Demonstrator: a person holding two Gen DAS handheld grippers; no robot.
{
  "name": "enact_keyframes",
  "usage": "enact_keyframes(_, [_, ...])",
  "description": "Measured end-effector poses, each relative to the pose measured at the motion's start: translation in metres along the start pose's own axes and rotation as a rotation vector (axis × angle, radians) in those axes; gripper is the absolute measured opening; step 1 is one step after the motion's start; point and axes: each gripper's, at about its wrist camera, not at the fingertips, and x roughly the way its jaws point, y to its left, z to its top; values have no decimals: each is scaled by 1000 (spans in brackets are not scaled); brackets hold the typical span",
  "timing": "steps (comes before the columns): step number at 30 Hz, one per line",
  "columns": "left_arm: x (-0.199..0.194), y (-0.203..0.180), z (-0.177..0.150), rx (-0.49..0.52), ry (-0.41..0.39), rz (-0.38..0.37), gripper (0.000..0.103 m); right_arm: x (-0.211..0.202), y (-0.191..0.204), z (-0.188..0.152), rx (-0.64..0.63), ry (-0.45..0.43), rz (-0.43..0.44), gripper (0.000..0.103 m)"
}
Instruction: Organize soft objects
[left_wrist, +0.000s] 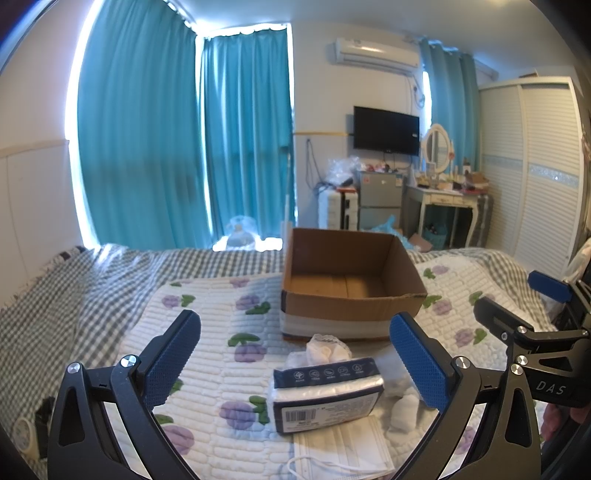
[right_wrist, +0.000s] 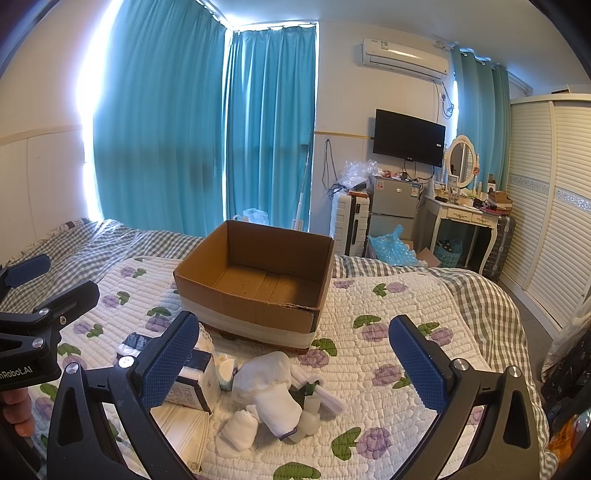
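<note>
Cardboard box (right_wrist: 255, 280) is sitting open and empty on the quilted bed (right_wrist: 406, 306). I am holding my left claw (left_wrist: 295, 363) wide open, gripping nothing, above the tissue pack (left_wrist: 325, 395) and face mask (left_wrist: 343, 450). I am holding my right claw (right_wrist: 291, 363) wide open, gripping nothing, over the white sock (right_wrist: 269, 387), which is lying just before the box
</note>
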Motion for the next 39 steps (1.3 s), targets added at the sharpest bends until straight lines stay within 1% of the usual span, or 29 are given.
enact_keyframes(5, [0,-1,-3,2,-1,4,103,0,0,0,0,1,0,103])
enact_keyframes(10, [-6,-1,1,-8,-12,8,103,-2,1,0,-3,-8,-3,103])
enact_keyframes(16, [-22,-5,15,-29,-42,7,103,-25,2,7,-20,-44,-5,103])
enact_keyframes(20, [-38,-8,22,-36,-65,-3,103,-41,-2,12,-33,-47,-12,103])
enact_keyframes(22, [-39,-10,22,-33,-53,-6,103,-45,-6,12,-36,-39,-10,103])
enact_keyframes(24, [-33,-13,17,-27,-14,-14,103,-45,-10,7,-34,-14,-10,103])
enact_keyframes(27, [-17,-17,-1,-22,63,-26,103,-34,-17,-9,-14,48,-7,103])
enact_keyframes(29, [4,-21,-20,-11,143,-30,103,-26,-21,-20,-5,82,-6,103])
enact_keyframes(30, [9,-22,-26,-8,165,-33,103,-22,-22,-24,-3,97,-10,103])
enact_keyframes(33, [38,-29,-55,8,266,-34,102,-8,-25,-34,6,138,-17,103])
enact_keyframes(34, [49,-31,-65,10,301,-35,95,-4,-25,-37,10,150,-13,103])
enact_keyframes(35, [61,-33,-77,10,346,-35,92,-1,-25,-39,10,157,-11,103])
enact_keyframes(37, [73,-37,-92,15,398,-45,91,6,-24,-44,5,172,-9,103])
enact_keyframes(39, [85,-41,-108,19,455,-79,90,14,-23,-48,-1,188,-11,103])
